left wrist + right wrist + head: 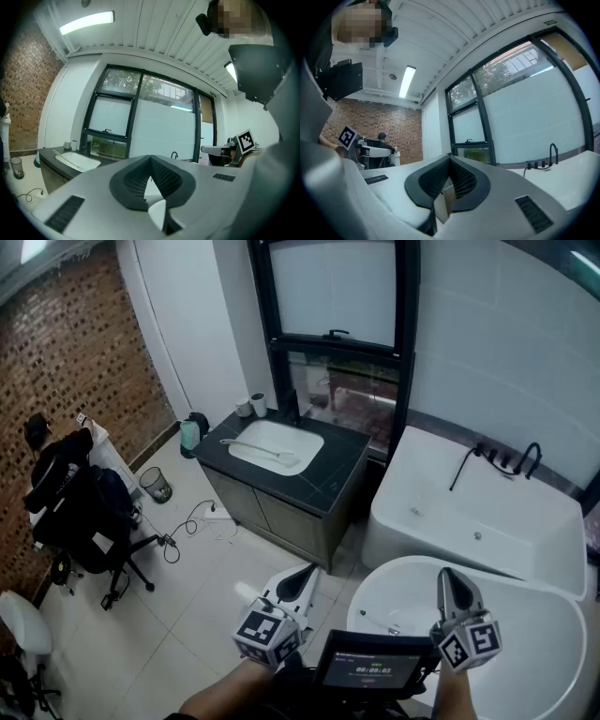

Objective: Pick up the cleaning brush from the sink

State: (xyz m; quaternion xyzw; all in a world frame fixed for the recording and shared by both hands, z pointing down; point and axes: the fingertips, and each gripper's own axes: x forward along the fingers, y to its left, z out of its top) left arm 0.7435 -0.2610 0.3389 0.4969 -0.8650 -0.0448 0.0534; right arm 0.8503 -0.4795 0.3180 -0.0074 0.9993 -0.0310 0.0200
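Ahead, brush (263, 452) in sink (298, 437), claws (304, 575) (448, 577) closed

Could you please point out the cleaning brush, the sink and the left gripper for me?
cleaning brush (260, 451): head view, middle of its handle.
sink (286, 435): head view, bare basin floor.
left gripper (310, 569): head view, tips of closed fingers.

The right gripper (450, 158) faces a tall window (511, 108), fingers (465, 179) closed together.
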